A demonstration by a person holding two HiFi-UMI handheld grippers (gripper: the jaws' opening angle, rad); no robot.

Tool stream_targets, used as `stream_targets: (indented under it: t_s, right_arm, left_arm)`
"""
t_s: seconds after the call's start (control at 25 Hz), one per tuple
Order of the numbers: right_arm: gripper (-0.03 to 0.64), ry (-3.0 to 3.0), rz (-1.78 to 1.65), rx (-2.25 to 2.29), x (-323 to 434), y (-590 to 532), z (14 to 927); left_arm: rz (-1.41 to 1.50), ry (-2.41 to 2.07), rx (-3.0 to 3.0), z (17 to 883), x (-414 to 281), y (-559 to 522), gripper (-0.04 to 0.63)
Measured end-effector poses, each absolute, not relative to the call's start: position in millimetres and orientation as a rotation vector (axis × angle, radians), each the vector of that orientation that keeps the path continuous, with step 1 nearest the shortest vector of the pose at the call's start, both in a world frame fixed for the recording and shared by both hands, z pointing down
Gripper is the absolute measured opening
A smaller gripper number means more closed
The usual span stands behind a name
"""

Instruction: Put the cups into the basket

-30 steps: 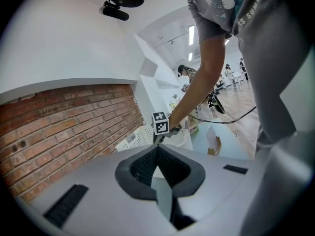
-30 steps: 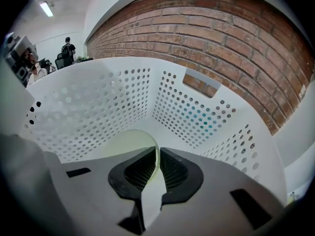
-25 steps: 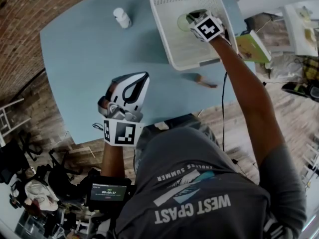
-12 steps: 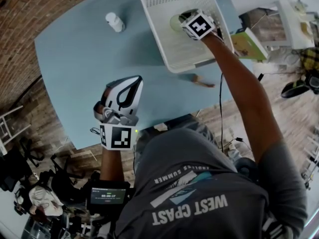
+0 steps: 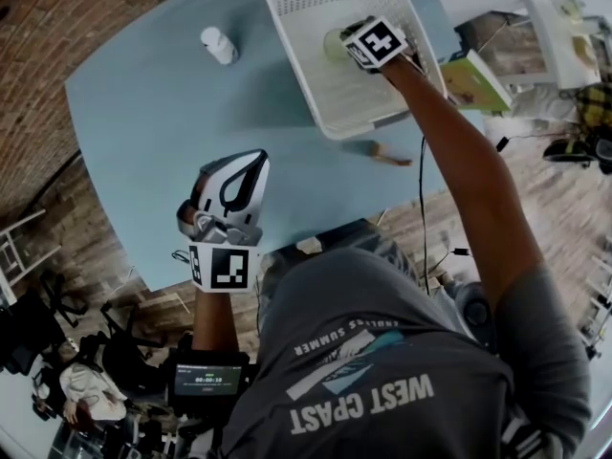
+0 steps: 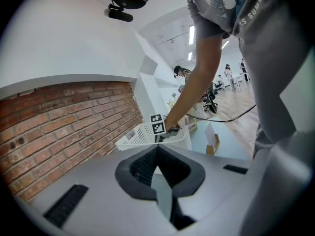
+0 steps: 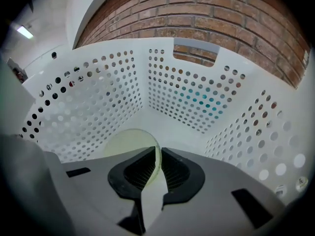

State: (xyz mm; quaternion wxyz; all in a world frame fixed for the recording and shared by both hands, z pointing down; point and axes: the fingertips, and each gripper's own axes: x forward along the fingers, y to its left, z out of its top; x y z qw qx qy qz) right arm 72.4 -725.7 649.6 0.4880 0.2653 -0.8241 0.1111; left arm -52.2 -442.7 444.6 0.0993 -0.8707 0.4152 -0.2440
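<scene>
Looking down in the head view, the right gripper (image 5: 350, 34) is seen inside the white perforated basket (image 5: 320, 103), a pale green cup (image 5: 333, 46) at its fingertips, while the left gripper (image 5: 251, 165) is held over the blue table (image 5: 143, 122), well apart from the basket. In the left gripper view, its fingers (image 6: 142, 167) are pressed together, with nothing between them. In the right gripper view, the cup's wall is clamped between the pads (image 7: 140, 171), with the cup body to their left.

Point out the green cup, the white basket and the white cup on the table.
green cup (image 7: 125, 144): right gripper view, its pale round face.
white basket (image 5: 301, 36): head view, inner left wall.
white cup (image 5: 219, 45): head view, middle of its body.
</scene>
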Motion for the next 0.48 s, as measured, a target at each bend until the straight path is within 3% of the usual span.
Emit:
stream_targets:
  t_s: [0.24, 0.48]
  right_arm:
    - [0.045, -1.999, 0.361, 0.638, 73.9, -722.2, 653.1]
    - [0.112, -2.023, 0.384, 0.68, 75.9, -722.7, 640.6]
  left_arm:
    - [-0.703, 1.226, -2.575, 442.3, -54.7, -437.4, 0.0]
    - [-0.745, 1.202, -2.544, 432.4, -61.7, -432.1, 0.0]
